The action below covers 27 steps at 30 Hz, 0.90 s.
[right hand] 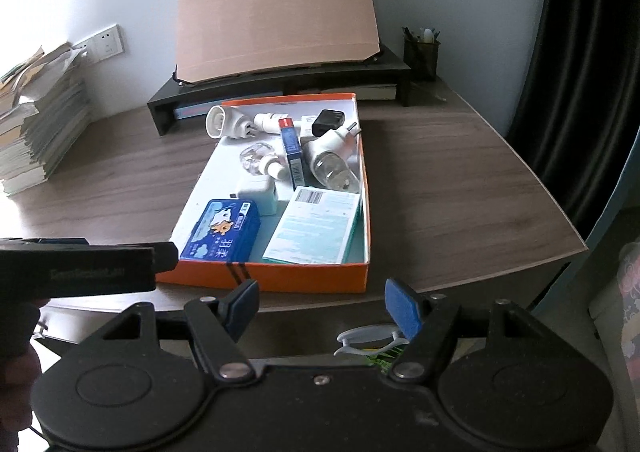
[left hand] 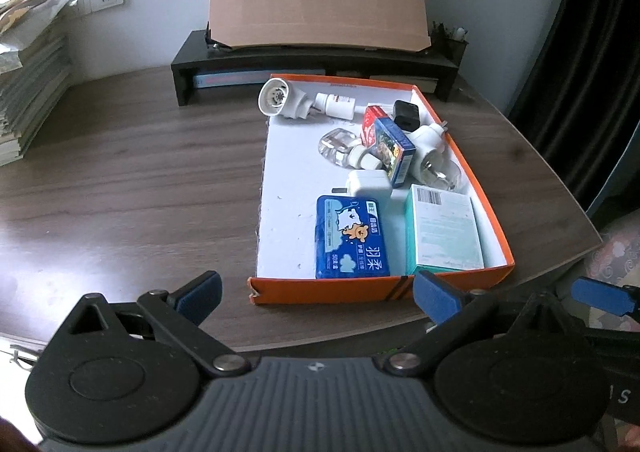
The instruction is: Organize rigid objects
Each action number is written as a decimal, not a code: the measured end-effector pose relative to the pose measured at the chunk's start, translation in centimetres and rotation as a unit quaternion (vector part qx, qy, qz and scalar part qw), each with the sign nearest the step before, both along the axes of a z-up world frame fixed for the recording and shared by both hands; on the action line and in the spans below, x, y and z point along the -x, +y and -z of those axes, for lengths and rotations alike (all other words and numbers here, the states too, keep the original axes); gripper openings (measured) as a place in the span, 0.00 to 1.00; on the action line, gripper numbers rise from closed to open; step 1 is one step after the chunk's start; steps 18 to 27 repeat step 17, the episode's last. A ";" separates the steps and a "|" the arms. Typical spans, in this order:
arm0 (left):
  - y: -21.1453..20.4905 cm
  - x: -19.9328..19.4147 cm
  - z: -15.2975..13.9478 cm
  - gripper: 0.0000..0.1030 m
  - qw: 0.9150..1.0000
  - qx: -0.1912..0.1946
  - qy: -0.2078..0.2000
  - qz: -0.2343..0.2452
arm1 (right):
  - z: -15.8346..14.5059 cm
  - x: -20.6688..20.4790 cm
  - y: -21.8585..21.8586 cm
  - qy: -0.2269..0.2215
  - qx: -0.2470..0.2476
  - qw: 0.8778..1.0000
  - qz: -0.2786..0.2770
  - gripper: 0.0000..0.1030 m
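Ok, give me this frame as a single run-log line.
left gripper: open, empty | right gripper: open, empty | orange box: on desk, holds blue tissue pack, plug-in units, chargers

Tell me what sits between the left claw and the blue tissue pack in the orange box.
Only the box's near orange wall. The left claw hangs open before it, off the desk edge; the blue tissue pack lies flat just behind that wall, uncovered from above.

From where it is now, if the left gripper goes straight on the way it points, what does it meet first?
Probably the near wall of the orange box, and just behind it the blue tissue pack. The left gripper is open and empty; depth is hard to judge.
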<state>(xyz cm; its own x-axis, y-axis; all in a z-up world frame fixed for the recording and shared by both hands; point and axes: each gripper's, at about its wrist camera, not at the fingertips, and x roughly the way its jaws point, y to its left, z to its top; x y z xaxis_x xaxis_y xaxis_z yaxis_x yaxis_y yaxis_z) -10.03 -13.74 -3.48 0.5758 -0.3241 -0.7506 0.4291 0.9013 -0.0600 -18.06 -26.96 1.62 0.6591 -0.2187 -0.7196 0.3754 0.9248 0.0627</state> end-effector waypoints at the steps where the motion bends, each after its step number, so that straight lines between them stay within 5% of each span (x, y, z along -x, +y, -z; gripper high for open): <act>1: 0.0 0.1 0.0 1.00 1.000 -0.002 -0.001 -0.001 | -0.1 0.1 0.1 0.000 0.001 1.000 0.000 0.80; 27: 0.1 1.3 -0.5 1.00 1.000 0.005 -0.011 0.006 | -0.4 1.0 0.5 0.000 0.008 1.000 0.003 0.80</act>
